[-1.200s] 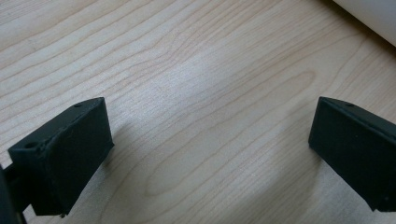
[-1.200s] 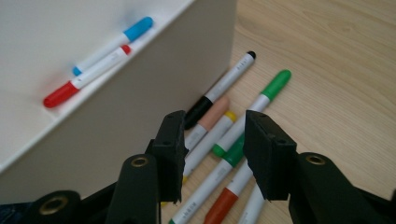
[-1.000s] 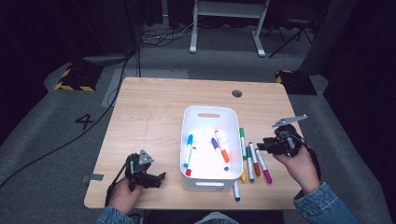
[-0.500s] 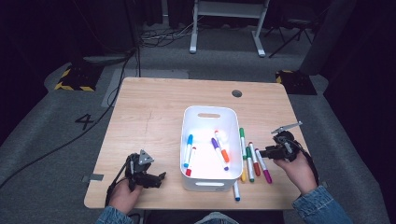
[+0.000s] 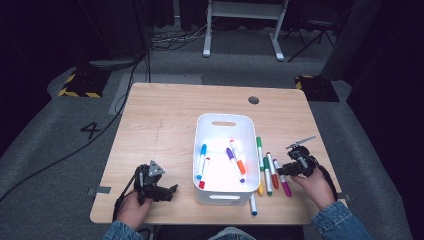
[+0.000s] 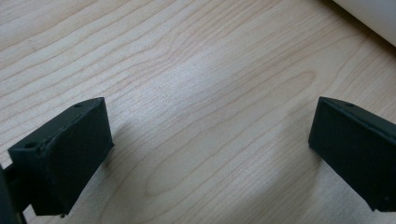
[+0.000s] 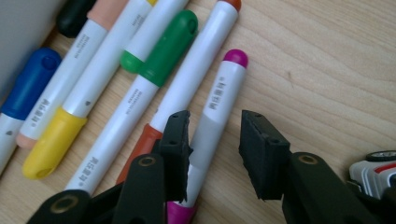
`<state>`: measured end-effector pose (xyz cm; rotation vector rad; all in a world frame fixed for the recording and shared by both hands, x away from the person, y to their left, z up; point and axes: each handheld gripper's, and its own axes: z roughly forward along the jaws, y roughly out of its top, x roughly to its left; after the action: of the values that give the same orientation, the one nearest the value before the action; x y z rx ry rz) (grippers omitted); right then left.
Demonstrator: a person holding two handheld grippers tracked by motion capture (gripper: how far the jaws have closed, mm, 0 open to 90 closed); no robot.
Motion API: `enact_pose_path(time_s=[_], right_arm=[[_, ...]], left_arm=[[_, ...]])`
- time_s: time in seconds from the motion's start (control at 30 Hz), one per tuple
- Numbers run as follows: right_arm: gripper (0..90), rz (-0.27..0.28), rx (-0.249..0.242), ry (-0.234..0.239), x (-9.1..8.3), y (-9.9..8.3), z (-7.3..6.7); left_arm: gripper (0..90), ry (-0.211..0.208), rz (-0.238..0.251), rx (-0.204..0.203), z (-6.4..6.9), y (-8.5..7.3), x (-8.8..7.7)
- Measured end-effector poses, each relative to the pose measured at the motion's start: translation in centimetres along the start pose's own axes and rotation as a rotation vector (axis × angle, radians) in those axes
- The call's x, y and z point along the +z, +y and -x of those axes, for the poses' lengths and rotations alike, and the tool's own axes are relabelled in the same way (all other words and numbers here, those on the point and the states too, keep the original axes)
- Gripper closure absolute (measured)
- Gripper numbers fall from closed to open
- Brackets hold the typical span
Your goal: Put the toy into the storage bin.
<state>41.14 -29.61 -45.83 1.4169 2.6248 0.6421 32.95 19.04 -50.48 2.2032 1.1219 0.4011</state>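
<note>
R gripper lower, fingers closing round magenta marker.

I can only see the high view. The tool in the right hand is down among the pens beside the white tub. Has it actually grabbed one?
Observer: Not yet. The right gripper view shows the right gripper with the magenta marker between its fingers. They have just been closing, but bare wood shows between the marker and one finger.
Operator: Is it bumping the pen next door?
Observer: The other finger sits over the edge of the orange-capped marker. I cannot tell whether they touch.
Operator: And the left tool?
Observer: The left gripper view shows the left gripper with its fingers wide apart over the bare table and nothing between them.
</note>
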Motion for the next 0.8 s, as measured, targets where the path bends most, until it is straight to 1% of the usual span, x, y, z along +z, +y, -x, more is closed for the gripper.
enact_pose_path(time_s=[0.03, 0.13, 0.17, 0.2, 0.27, 0.3, 0.33, 0.5, 0.8], right_arm=[[65.0, -0.010, 0.005, -0.007, 0.11, -0.02, 0.05], [67.7, -0.035, -0.007, -0.035, 0.36, -0.12, 0.23], [68.7, -0.041, -0.004, -0.043, 0.48, -0.17, 0.27], [71.1, -0.040, -0.004, -0.048, 0.57, -0.27, 0.34], [72.7, -0.042, -0.005, -0.053, 0.55, -0.31, 0.39], [75.9, -0.044, -0.009, -0.065, 0.51, -0.40, 0.44], [76.0, -0.044, -0.007, -0.070, 0.50, -0.41, 0.45], [76.6, -0.040, 0.011, -0.067, 0.47, -0.39, 0.53], [76.8, -0.028, 0.023, -0.050, 0.24, -0.41, 0.74]], left_arm=[[0.0, 0.000, 0.000, 0.000, 0.00, 0.00, 0.00], [0.0, 0.000, 0.000, 0.000, 0.00, 0.00, 0.00], [0.0, 0.000, 0.000, 0.000, 0.00, 0.00, 0.00], [0.0, 0.000, 0.000, 0.000, 0.00, 0.00, 0.00], [0.0, 0.000, 0.000, 0.000, 0.00, 0.00, 0.00], [0.0, 0.000, 0.000, 0.000, 0.00, 0.00, 0.00], [0.0, 0.000, 0.000, 0.000, 0.01, 0.00, 0.00], [0.0, 0.000, 0.000, -0.001, 0.01, -0.01, -0.01], [0.0, 0.000, 0.000, -0.001, 0.01, -0.01, 0.00]])
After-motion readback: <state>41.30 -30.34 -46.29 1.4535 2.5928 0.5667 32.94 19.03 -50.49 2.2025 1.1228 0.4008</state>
